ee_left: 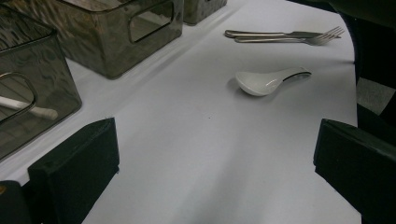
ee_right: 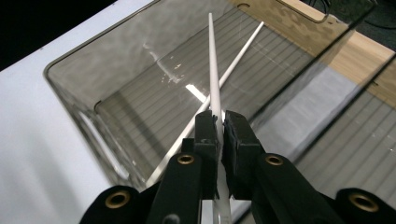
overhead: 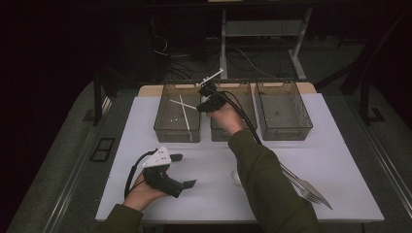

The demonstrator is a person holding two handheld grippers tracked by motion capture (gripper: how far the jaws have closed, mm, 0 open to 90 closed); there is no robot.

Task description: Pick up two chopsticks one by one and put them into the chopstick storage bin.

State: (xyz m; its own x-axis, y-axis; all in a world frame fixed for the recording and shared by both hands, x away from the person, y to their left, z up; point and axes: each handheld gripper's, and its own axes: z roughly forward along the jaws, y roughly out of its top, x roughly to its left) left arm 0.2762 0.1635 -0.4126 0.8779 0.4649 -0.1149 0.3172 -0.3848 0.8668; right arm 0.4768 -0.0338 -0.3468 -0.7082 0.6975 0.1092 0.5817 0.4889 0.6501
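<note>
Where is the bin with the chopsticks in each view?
High view: chopstick bin, leftmost of three, far side of the table.
Left gripper view: at the left edge.
Right gripper view: beyond the jaws gripping a white chopstick.
Shared landmark: chopsticks inside.

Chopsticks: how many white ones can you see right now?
2. One chopstick is clamped in the right gripper over the left bin; the other chopstick lies inside that bin. More may be hidden.
</note>
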